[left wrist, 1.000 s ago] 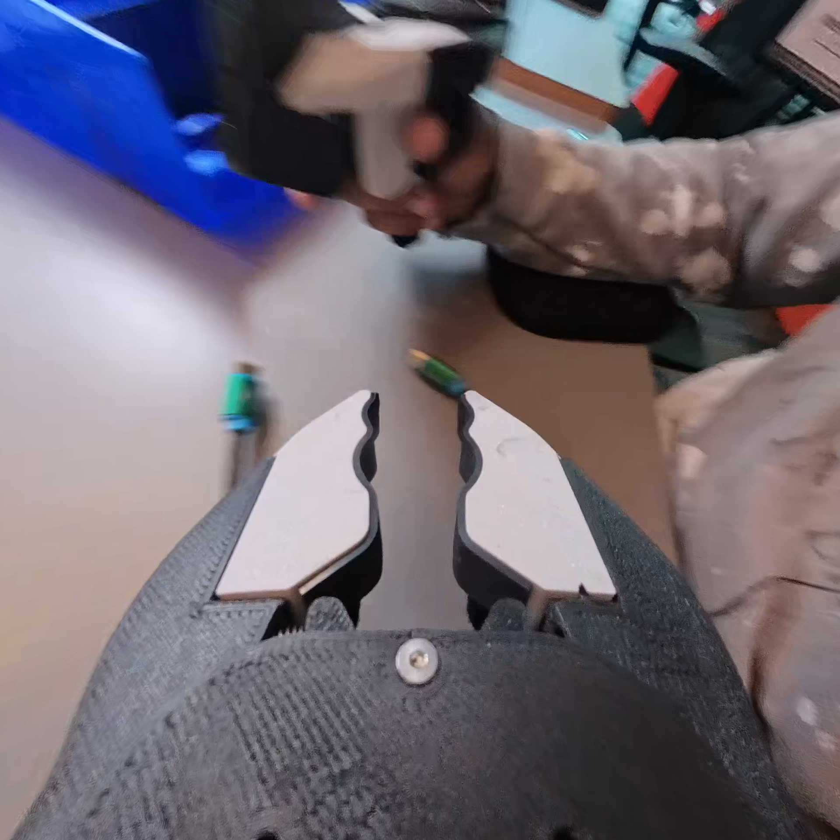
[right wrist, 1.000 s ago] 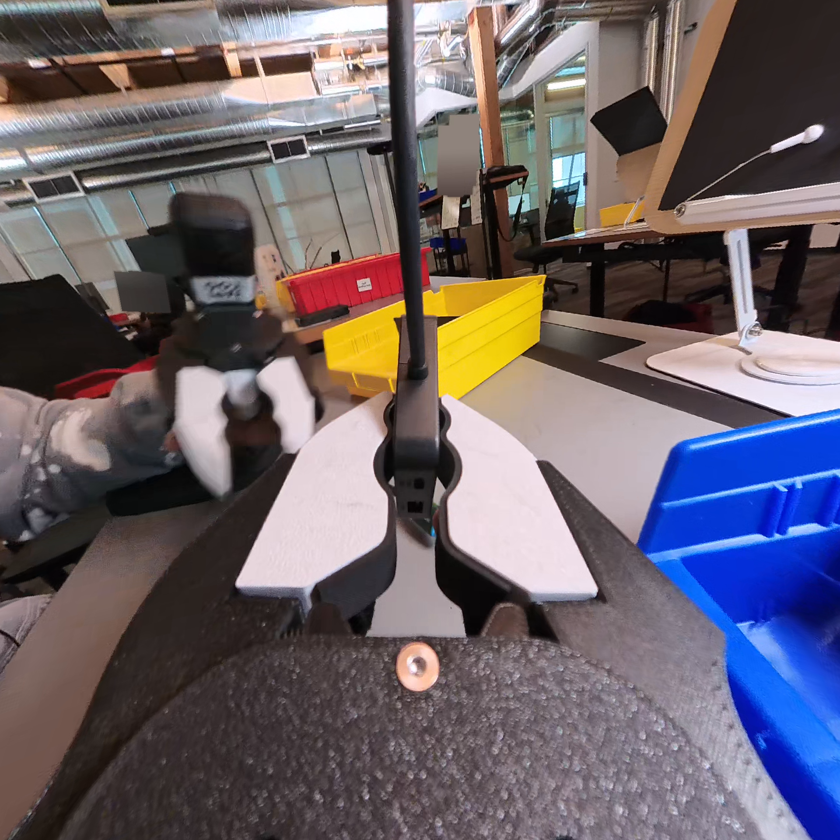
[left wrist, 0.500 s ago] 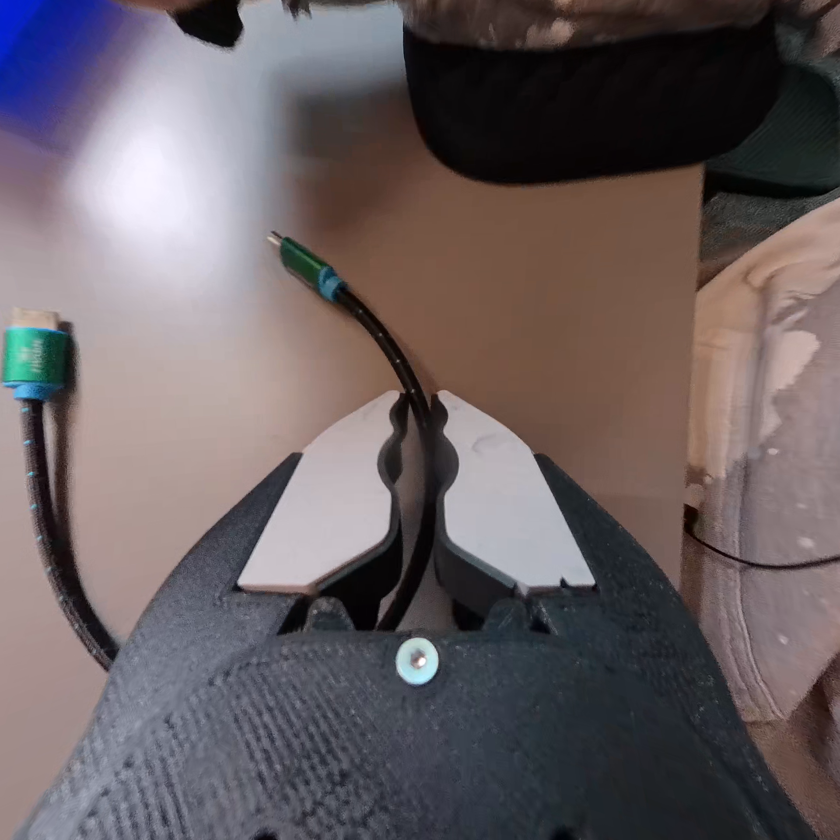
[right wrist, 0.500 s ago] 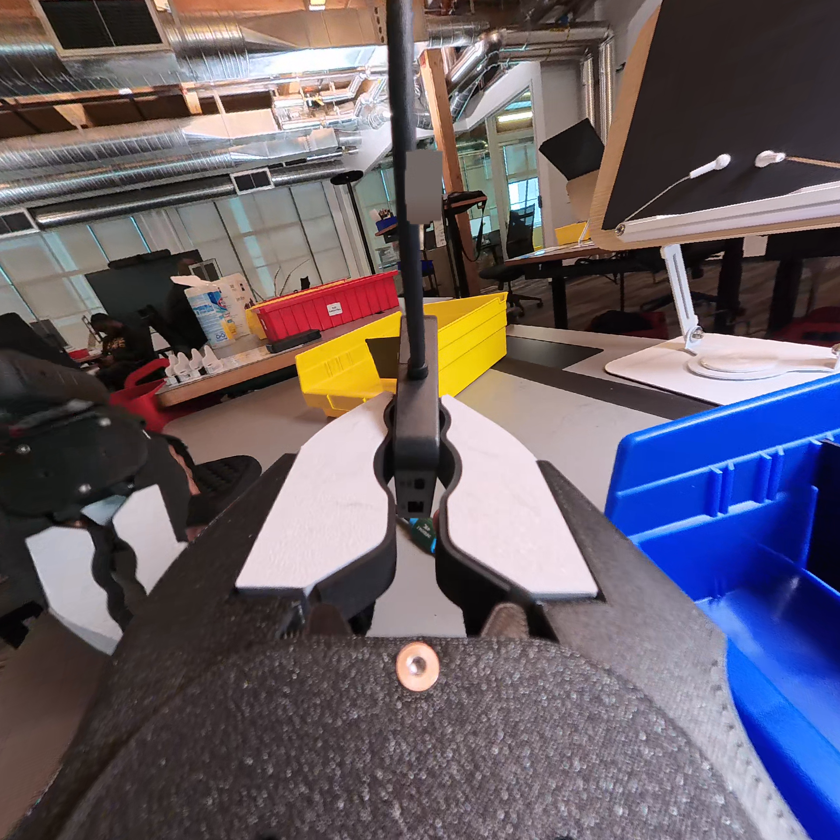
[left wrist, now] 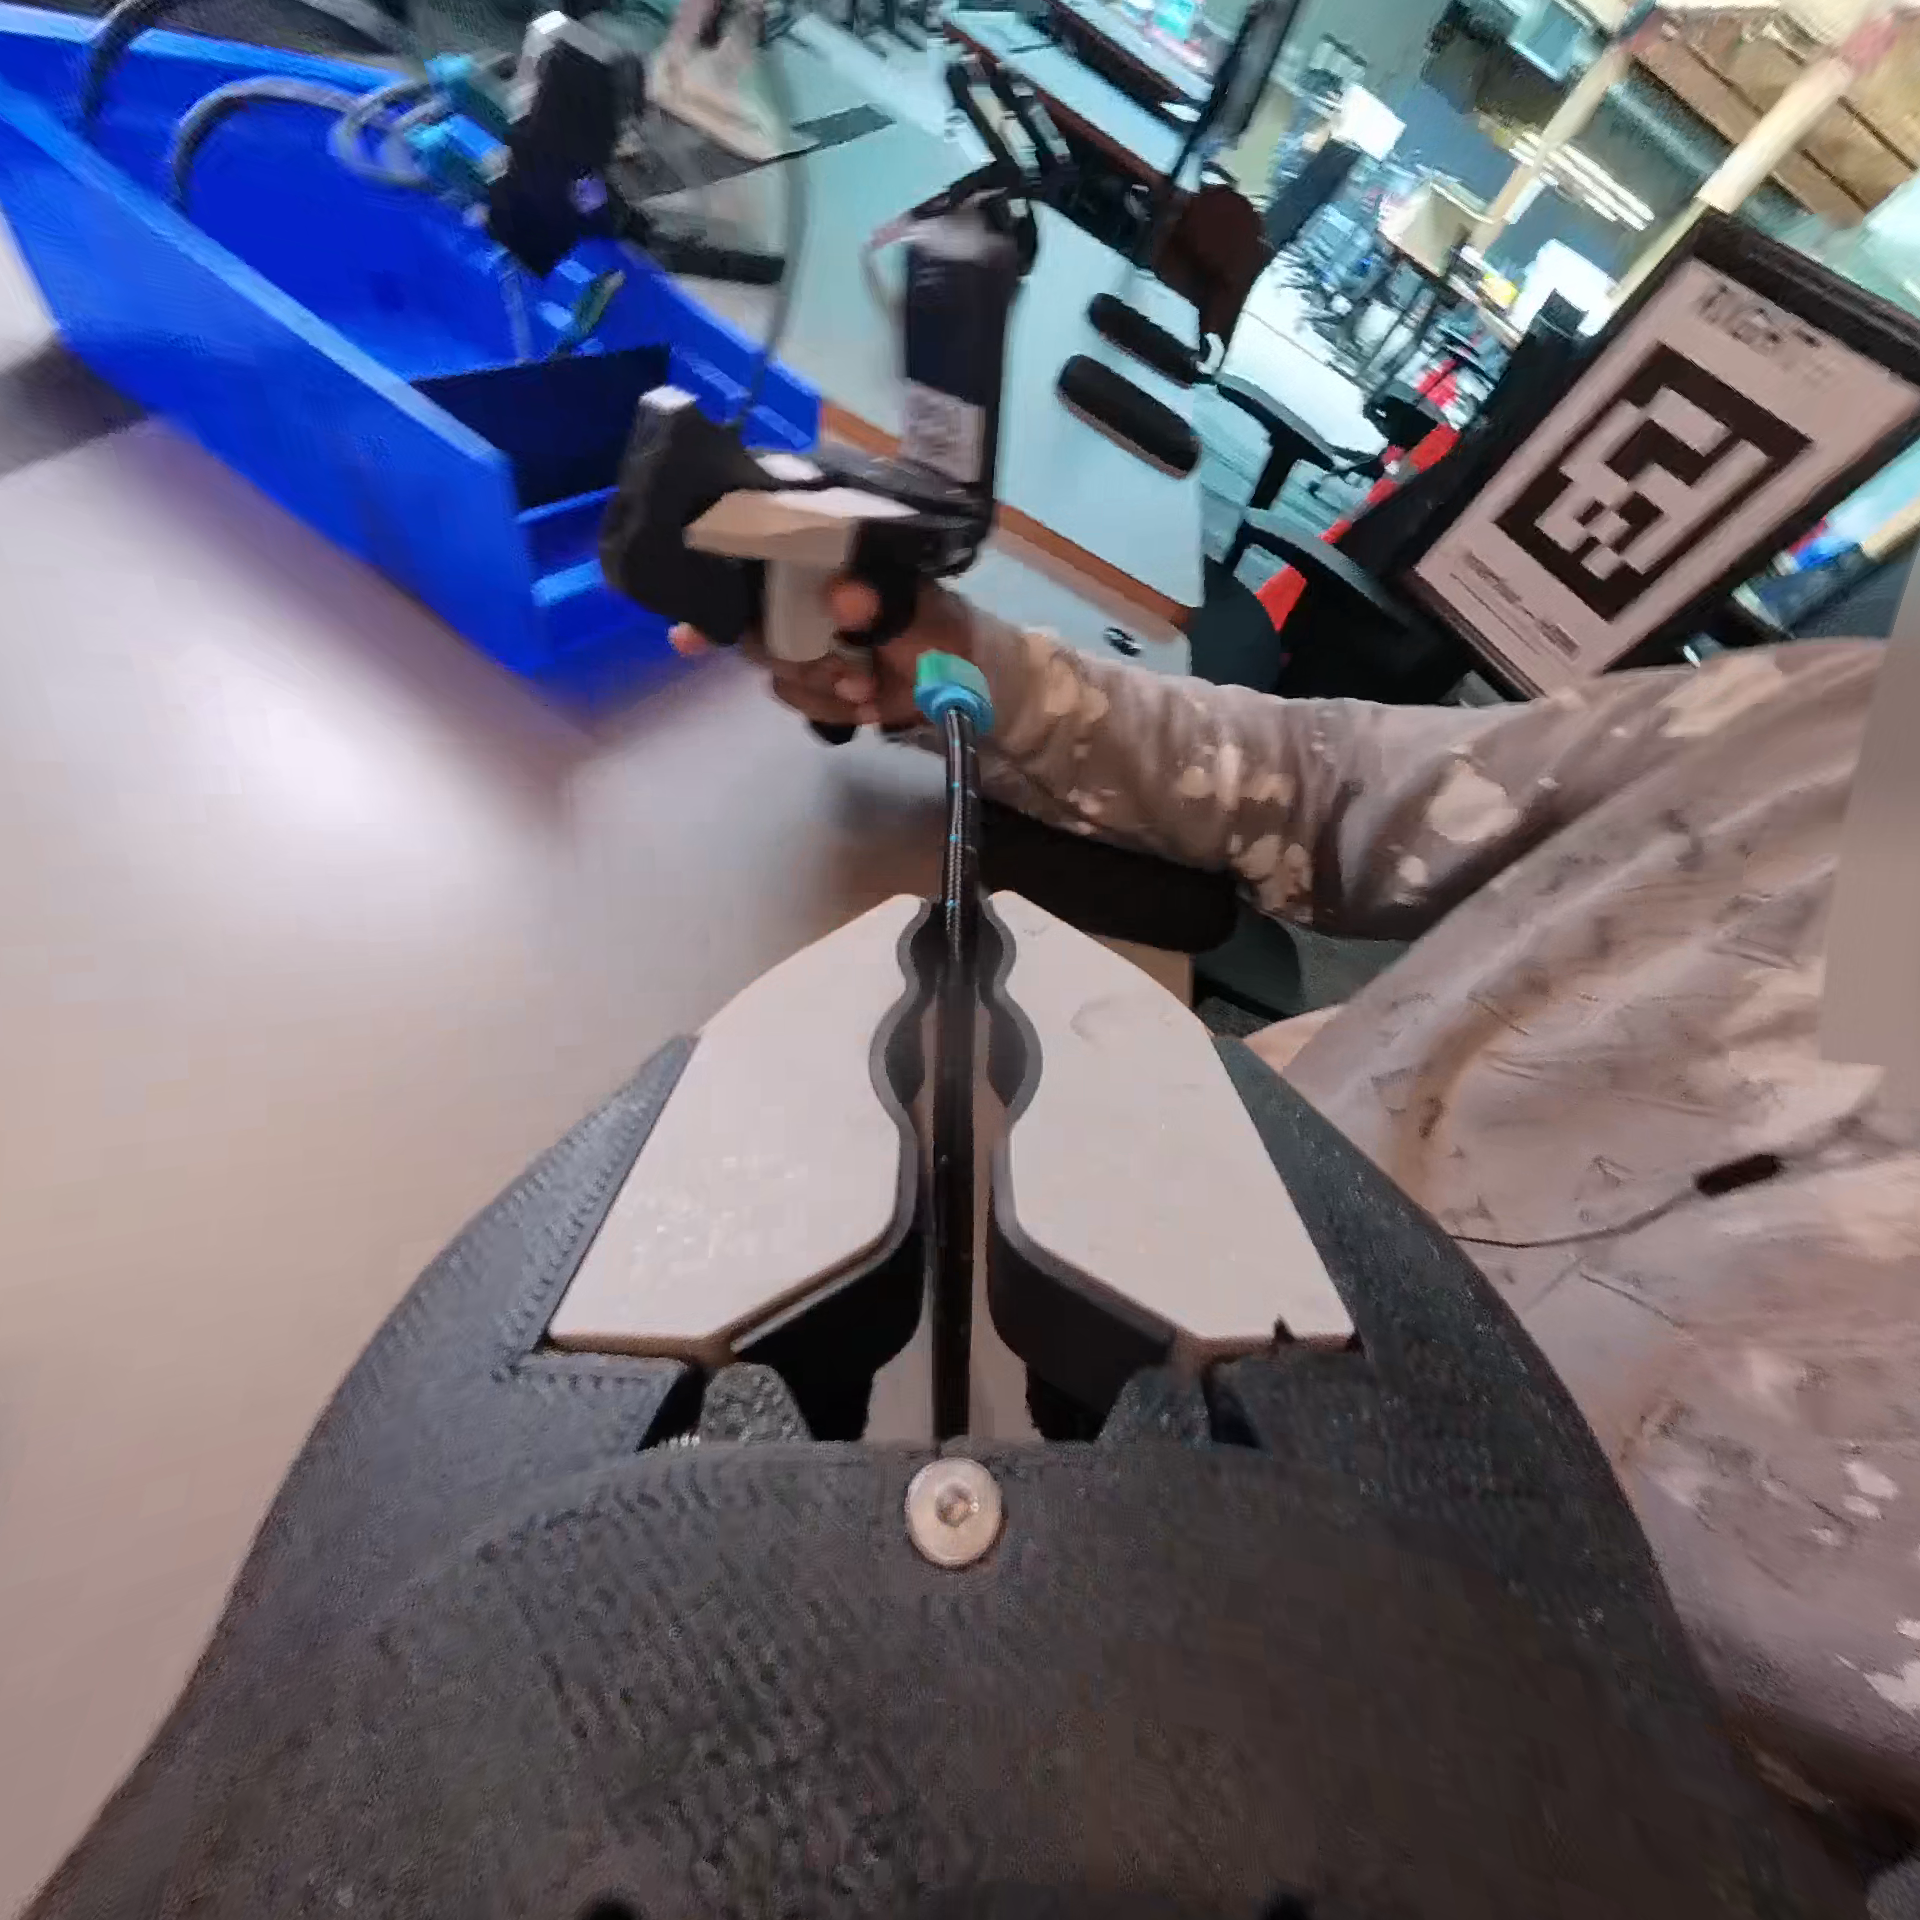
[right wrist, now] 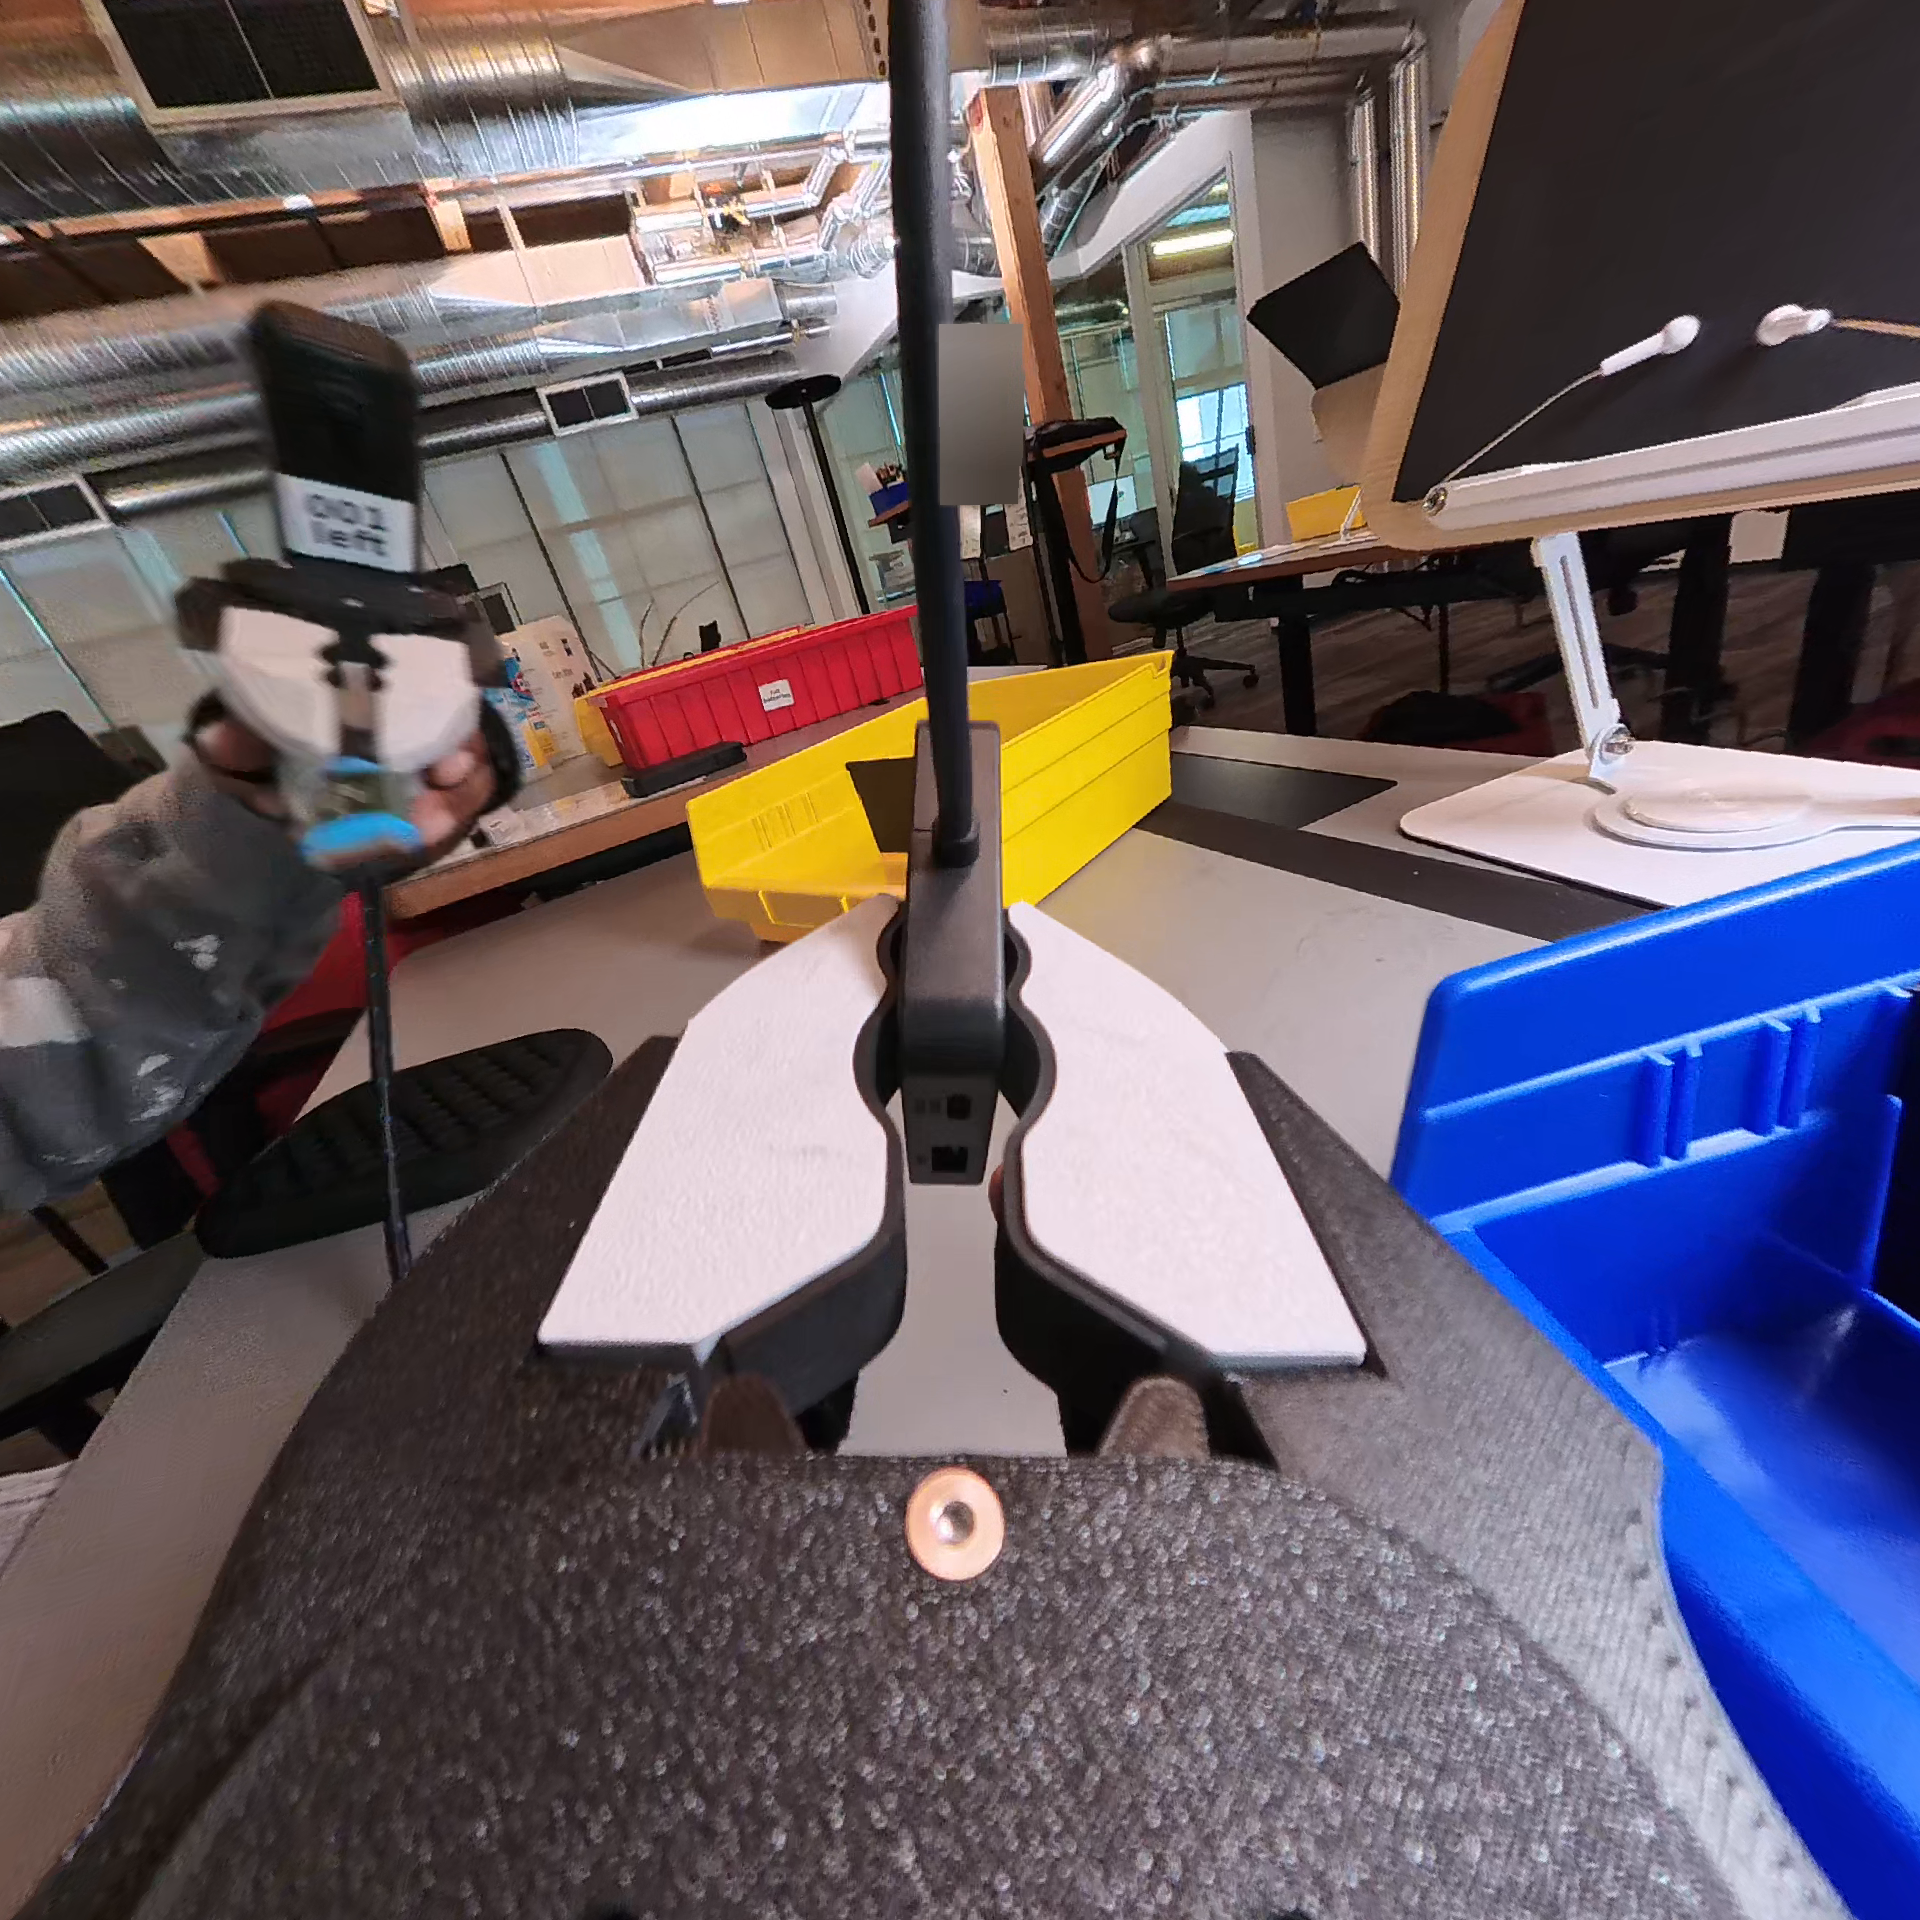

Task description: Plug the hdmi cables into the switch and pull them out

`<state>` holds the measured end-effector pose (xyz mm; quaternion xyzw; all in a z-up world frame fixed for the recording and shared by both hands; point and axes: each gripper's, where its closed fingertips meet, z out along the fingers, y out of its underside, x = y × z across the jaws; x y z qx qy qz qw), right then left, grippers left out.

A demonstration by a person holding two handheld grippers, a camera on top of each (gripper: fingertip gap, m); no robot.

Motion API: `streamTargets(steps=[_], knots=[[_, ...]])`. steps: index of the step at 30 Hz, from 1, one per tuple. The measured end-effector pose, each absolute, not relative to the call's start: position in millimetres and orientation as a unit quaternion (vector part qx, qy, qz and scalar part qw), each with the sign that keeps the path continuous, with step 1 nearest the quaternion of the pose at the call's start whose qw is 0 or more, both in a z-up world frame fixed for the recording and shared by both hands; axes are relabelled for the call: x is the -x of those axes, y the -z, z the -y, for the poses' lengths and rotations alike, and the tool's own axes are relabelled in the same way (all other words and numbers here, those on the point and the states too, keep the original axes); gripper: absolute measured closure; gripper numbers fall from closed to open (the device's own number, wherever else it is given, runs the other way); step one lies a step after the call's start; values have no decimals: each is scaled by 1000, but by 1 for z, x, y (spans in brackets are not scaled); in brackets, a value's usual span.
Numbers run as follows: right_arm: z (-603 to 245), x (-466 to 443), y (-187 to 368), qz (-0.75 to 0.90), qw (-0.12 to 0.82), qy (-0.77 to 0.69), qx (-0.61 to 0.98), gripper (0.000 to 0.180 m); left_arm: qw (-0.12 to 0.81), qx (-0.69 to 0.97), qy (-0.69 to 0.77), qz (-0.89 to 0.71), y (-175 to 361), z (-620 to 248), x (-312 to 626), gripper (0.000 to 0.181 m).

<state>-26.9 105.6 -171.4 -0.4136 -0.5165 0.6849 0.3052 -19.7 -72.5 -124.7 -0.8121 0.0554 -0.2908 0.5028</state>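
My left gripper (left wrist: 954, 920) is shut on a black braided HDMI cable (left wrist: 956, 831). The cable's green and blue plug (left wrist: 948, 688) sticks up beyond the fingertips, raised off the table. My right gripper (right wrist: 951, 914) is shut on a black HDMI switch (right wrist: 951, 997), held edge-on with its own black cable (right wrist: 925, 416) rising upward. In the left wrist view the right gripper (left wrist: 758, 520) shows ahead, held in a hand, with the switch (left wrist: 951, 312) above it. In the right wrist view the left gripper (right wrist: 348, 707) shows at the left with the plug (right wrist: 358, 836).
A blue bin (left wrist: 312, 343) with cables stands on the table (left wrist: 260, 883) at the far left; it also shows at the right of the right wrist view (right wrist: 1683, 1143). A yellow bin (right wrist: 1039, 769), a red bin (right wrist: 758, 691) and a lamp base (right wrist: 1662, 810) stand farther back. A sleeve (left wrist: 1455, 831) crosses the right side.
My left gripper closed on the cable lying on the table and lifted it, plug upward, towards the right gripper. The right gripper kept hold of the switch and shifted a little.
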Motion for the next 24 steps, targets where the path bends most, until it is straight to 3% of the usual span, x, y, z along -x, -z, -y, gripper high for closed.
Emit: streamTargets(steps=[7, 19, 24], knots=[[-103, 29, 178, 526, 299, -678, 417, 166, 411, 866, 283, -13, 215, 57, 65, 174], [-91, 23, 175, 538, 262, -703, 384, 166, 353, 915, 192, -41, 290, 46, 82, 172], [-86, 21, 176, 544, 249, -707, 376, 167, 377, 912, 68, -143, 287, 33, 77, 152]])
